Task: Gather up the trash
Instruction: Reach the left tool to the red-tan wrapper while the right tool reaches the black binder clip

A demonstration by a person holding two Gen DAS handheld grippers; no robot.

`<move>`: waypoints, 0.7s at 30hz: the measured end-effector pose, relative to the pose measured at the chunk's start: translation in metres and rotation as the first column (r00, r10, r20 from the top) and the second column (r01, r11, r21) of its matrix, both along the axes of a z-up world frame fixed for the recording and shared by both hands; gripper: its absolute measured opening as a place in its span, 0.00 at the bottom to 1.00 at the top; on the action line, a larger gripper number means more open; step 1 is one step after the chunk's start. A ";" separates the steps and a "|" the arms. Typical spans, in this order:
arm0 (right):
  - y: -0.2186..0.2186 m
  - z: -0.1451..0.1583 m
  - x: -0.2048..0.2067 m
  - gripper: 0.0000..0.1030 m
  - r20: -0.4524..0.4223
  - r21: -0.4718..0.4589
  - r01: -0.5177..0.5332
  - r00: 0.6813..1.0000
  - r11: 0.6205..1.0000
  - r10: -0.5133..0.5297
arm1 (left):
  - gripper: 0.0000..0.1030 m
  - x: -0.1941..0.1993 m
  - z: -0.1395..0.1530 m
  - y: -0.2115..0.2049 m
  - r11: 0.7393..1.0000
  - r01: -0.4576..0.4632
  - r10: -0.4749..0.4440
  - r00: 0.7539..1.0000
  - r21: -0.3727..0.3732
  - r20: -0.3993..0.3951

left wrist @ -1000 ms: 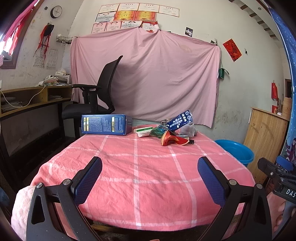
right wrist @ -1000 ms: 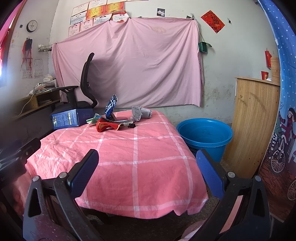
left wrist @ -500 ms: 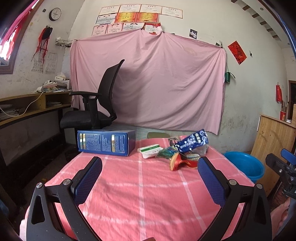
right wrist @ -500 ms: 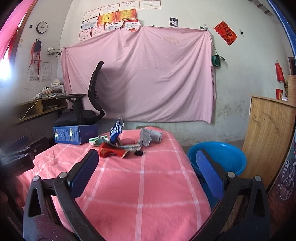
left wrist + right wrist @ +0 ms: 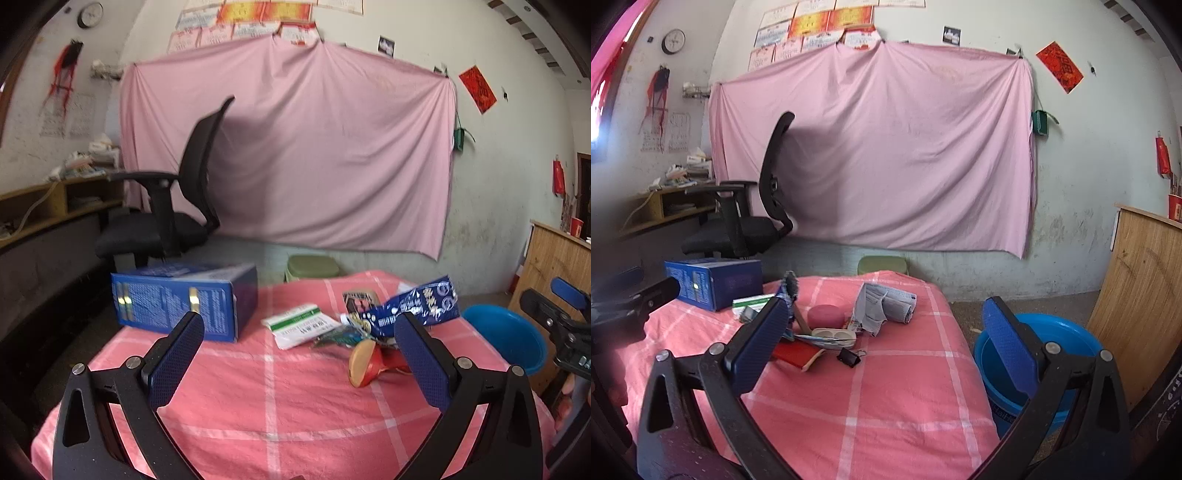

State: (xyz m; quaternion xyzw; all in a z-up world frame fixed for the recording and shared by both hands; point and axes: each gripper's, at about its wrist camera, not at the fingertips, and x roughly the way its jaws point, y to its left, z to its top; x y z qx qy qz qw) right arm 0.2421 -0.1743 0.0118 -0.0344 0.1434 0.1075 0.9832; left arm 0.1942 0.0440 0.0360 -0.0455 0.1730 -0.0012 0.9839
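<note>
Both claws, left claw (image 5: 299,358) and right claw (image 5: 882,343), are hanging wide open and empty short of the trash pile (image 5: 827,328) on the desk (image 5: 266,398). The blue wrapper (image 5: 413,306) is probably leaning loosely just ahead of the left claw's right finger, so a careless reach is risking knocking it and scattering the small black clip (image 5: 848,357).

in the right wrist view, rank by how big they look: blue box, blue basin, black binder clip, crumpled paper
1. blue basin, though it sits nearer the camera and a finger hides part of it
2. blue box
3. crumpled paper
4. black binder clip, clearly smallest

The tabletop (image 5: 886,398) wears soft matt cloth; the basin (image 5: 1067,332) is glossy plastic; the blue box (image 5: 177,306) is smooth cardboard.
</note>
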 end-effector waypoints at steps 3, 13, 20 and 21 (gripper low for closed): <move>0.002 -0.007 0.020 1.00 -0.052 -0.032 -0.006 0.999 0.999 0.004 | 0.97 0.013 -0.014 0.000 0.998 0.037 -0.040 0.997 -0.044 -0.071; 0.004 -0.047 0.069 0.86 -0.312 -0.085 -0.140 0.944 0.986 0.108 | 0.72 0.040 -0.052 -0.021 0.983 0.176 -0.184 0.952 -0.056 -0.246; 0.023 -0.064 0.090 0.73 -0.448 -0.100 -0.249 0.876 0.963 0.180 | 0.36 0.061 -0.066 -0.032 0.961 0.260 -0.277 0.898 -0.096 -0.342; 0.025 -0.066 0.093 0.71 -0.458 -0.099 -0.258 0.869 0.961 0.186 | 0.33 0.066 -0.067 -0.033 0.959 0.264 -0.283 0.891 -0.103 -0.356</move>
